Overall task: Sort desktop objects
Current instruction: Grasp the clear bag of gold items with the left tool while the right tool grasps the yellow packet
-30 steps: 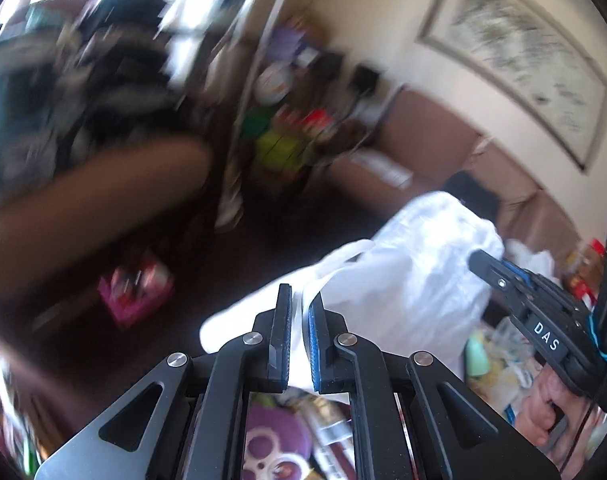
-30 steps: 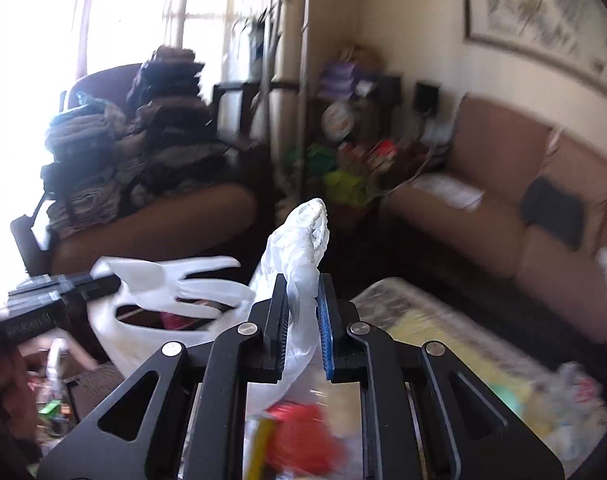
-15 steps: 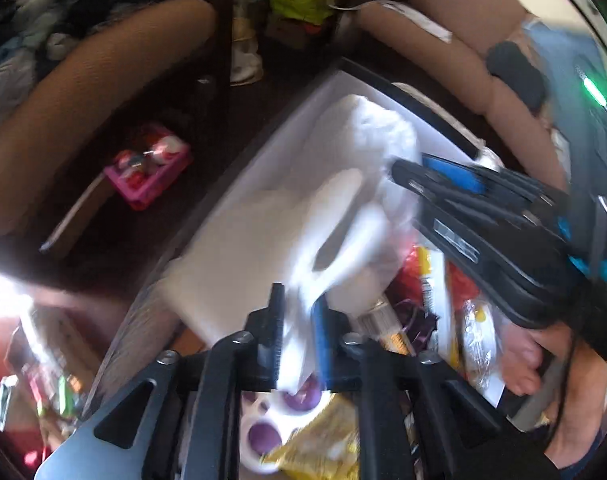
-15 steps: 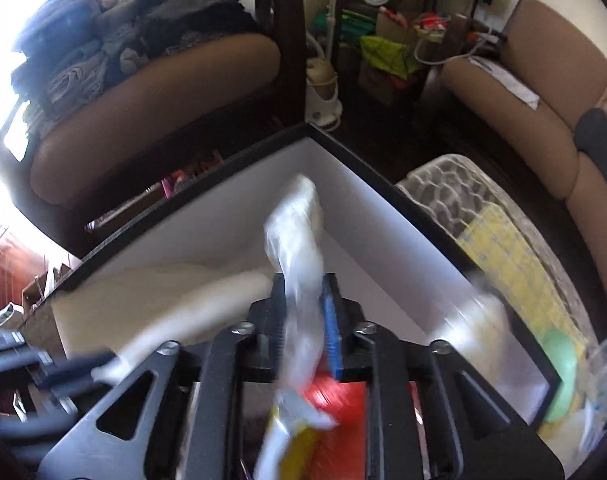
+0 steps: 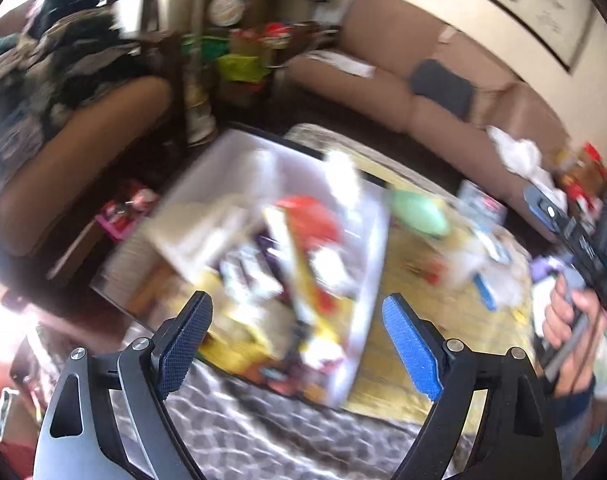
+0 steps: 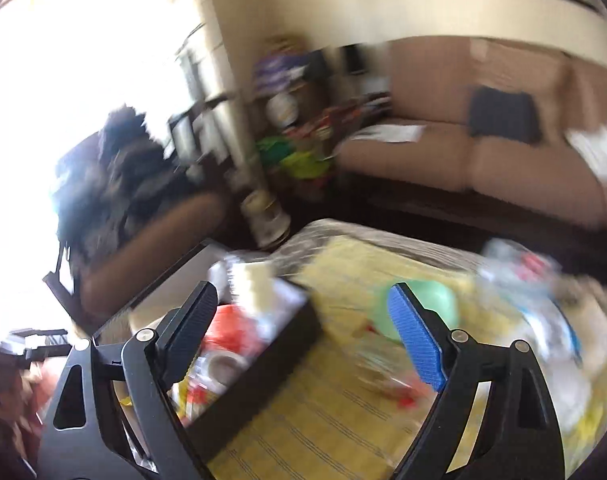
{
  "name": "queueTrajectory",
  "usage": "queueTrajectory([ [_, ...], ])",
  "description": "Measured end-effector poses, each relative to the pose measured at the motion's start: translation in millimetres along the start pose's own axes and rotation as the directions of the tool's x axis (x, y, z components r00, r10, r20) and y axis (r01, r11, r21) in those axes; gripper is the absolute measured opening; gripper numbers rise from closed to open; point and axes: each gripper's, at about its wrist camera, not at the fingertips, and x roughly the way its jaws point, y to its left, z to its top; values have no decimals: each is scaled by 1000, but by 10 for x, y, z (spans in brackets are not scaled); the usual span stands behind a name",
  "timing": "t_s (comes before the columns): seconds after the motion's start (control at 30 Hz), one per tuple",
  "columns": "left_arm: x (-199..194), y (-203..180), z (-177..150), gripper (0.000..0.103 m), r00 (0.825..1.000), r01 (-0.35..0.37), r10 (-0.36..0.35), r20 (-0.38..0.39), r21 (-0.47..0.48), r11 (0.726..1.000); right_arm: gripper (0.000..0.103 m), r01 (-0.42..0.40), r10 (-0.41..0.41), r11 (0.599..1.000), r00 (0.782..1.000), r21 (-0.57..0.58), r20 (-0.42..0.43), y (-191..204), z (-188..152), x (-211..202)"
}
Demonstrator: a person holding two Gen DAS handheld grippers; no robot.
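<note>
**Both grippers let go above the box**

The left gripper (image 5: 297,344) hangs over the box (image 5: 367,280) with its fingers (image 5: 411,352) spread wide and nothing between them; its jaws have just been opening. The right gripper (image 6: 303,332) is likewise released, its jaws having just been opening too, with no object caught between the dark pad and the blue one.

The box is dark outside and pale inside. It sits on the surface (image 5: 423,340), which is covered by a yellow lined cloth over a grey patterned one. Inside lies a jumble of packets in red, yellow, purple and white, with a white plastic bag (image 5: 207,232) draped along the far side; motion blur makes the single items hard to tell apart, though what looks like a red wrapper (image 5: 307,216) lies near the top of the heap. In the right wrist view the box (image 6: 263,380) is at the lower left, under the dark finger.

A pale green bowl (image 6: 427,308) rests on the yellow cloth just beside the box. Further right on the cloth lie clear and white wrappers (image 6: 543,308).

In the left wrist view a hand (image 5: 571,312) at the right edge holds the other gripper's handle. A brown sofa (image 5: 423,100) stands behind.
</note>
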Motion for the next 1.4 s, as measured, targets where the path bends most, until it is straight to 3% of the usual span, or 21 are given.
queueTrajectory([
  [0.2,9,-908,-228,90,999,18,-22,31,130,991,89,114,-124,956,992,271,22,-1500,-365,-703],
  [0.33,299,-1398,-395,92,998,61,-66,21,170,984,89,178,-184,923,983,342,-15,-2188,-572,-806],
  [0.4,475,-1679,-484,92,998,23,-33,44,203,979,89,281,-293,896,956,345,-16,-2469,-717,-840],
  [0.47,473,-1921,-582,94,987,53,-88,131,249,967,95,373,-406,851,914,369,15,-2672,-918,-864],
  [0.5,499,-2028,-622,98,983,75,-120,139,288,955,96,406,-460,817,887,408,38,-2774,-1101,-857],
  [0.57,633,-2233,-667,103,984,84,-134,114,370,925,96,412,-482,780,875,471,33,-2943,-1437,-749],
  [0.63,891,-2355,-704,103,993,-4,-46,113,410,912,96,438,-514,763,857,476,36,-3004,-1627,-639],
  [0.7,1208,-2383,-740,103,991,-56,5,134,384,922,96,495,-568,724,823,480,10,-3046,-1668,-566],
  [0.73,1347,-2374,-740,103,992,-44,-2,123,365,930,96,492,-574,718,819,492,19,-3051,-1656,-578],
  [0.83,1884,-2351,-656,103,997,-1,-25,78,316,949,96,469,-584,741,803,480,118,-3011,-1625,-707],
  [0.93,2371,-2325,-479,103,994,-55,26,111,274,960,100,571,-661,720,738,395,138,-2964,-1576,-753],
  [0.97,2469,-2305,-414,103,990,-78,45,137,247,966,102,607,-693,696,707,383,142,-2973,-1590,-788],
  [1.0,2607,-2285,-328,103,983,-104,70,170,200,974,102,656,-741,651,659,382,132,-3011,-1604,-809],
  [1.03,2681,-2276,-281,103,979,-113,79,188,175,978,102,678,-764,624,633,389,121,-3029,-1621,-829],
  [1.1,2848,-2314,-180,103,980,-108,78,181,160,981,102,674,-769,608,631,419,102,-3078,-1648,-861],
  [1.17,2917,-2369,-135,103,984,-82,52,173,167,983,102,651,-751,615,656,445,76,-3156,-1673,-872],
  [1.23,2932,-2405,-106,96,986,-22,-7,165,171,985,102,652,-751,609,658,451,62,-3190,-1677,-907],
  [1.3,2943,-2367,-88,58,992,30,-47,121,137,990,102,668,-764,591,644,451,48,-3231,-1678,-950],
  [1.4,2849,-2310,-81,45,989,114,-124,80,114,987,102,678,-779,550,626,489,8,-3353,-1709,-1058],
])
